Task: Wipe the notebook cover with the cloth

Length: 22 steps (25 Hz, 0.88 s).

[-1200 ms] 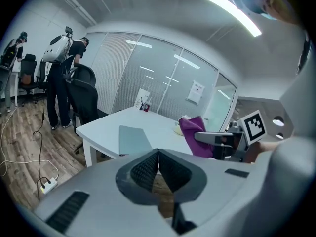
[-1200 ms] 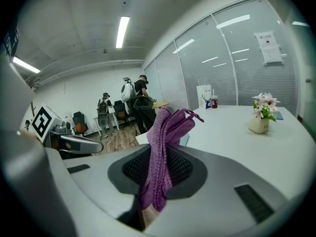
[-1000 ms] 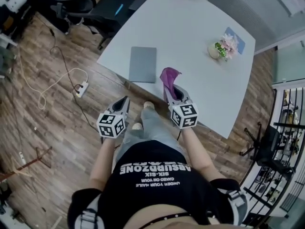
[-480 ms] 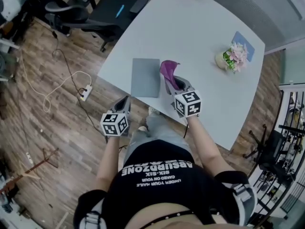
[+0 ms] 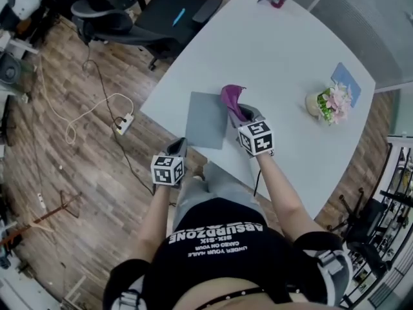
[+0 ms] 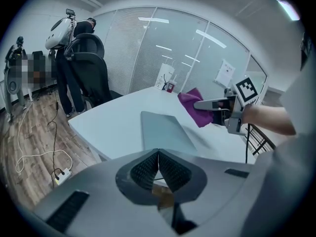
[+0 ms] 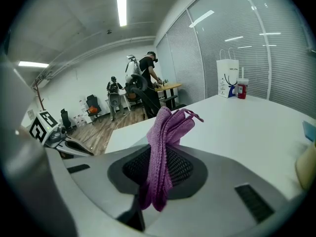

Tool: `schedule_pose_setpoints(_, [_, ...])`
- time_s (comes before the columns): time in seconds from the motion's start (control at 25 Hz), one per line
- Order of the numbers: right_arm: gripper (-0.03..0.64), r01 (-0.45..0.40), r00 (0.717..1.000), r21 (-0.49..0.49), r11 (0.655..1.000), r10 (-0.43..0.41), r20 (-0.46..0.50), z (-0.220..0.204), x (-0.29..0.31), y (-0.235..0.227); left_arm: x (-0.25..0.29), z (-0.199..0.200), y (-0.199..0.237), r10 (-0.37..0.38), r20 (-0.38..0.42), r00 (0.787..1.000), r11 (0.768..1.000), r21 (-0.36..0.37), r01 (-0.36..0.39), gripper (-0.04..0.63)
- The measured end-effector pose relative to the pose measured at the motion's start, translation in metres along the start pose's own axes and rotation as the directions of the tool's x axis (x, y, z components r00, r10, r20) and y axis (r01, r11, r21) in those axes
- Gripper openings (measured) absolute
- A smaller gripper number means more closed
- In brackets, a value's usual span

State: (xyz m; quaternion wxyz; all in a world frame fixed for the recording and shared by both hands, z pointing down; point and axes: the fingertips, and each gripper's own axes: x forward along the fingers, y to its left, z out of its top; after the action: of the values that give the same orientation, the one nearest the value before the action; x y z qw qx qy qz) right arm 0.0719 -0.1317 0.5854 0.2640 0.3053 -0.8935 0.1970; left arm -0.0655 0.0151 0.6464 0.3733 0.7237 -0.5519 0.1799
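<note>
Holding my left tongs (image 5: pixel 177 146) pressed together and empty, short of the counter (image 5: pixel 284 57), I am gripping the bunched purple cloth (image 5: pixel 230 97) in my right tongs (image 5: pixel 240 113), hanging it over the right edge of the grey notebook (image 5: pixel 205 120) lying flat by the counter's near edge. I am judging the wiping not yet begun: the cloth looks clear of the cover.

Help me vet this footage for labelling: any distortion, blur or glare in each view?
Head view: sharp, evenly lit, the white table bright but not blown out, mild edge bending. Left gripper view: strong fisheye with dark corners, light streaks reflecting on the glass wall. Right gripper view: same fisheye; the cloth is crisp.
</note>
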Motion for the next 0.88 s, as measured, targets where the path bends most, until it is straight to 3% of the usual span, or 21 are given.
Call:
schedule_pose_setpoints(0.24, [0.078, -0.026, 0.996, -0.09, 0.996, 0.019, -0.083, -0.012, 0.04, -0.008, 0.011, -0.011, 0.001, 0.021, -0.036, 0.999, 1.0, -0.006, -0.021, 0.017])
schedule_pose_setpoints(0.52, [0.078, -0.005, 0.988, -0.141, 0.99, -0.018, -0.156, -0.023, 0.071, -0.018, 0.016, -0.005, 0.006, 0.009, -0.052, 0.999, 1.0, -0.007, -0.01, 0.017])
schedule_pose_setpoints(0.88, [0.078, 0.02, 0.985, -0.142, 0.99, -0.044, -0.169, -0.033, 0.081, -0.018, 0.035, -0.015, 0.002, -0.056, -0.161, 0.985, 0.994, 0.083, 0.07, 0.017])
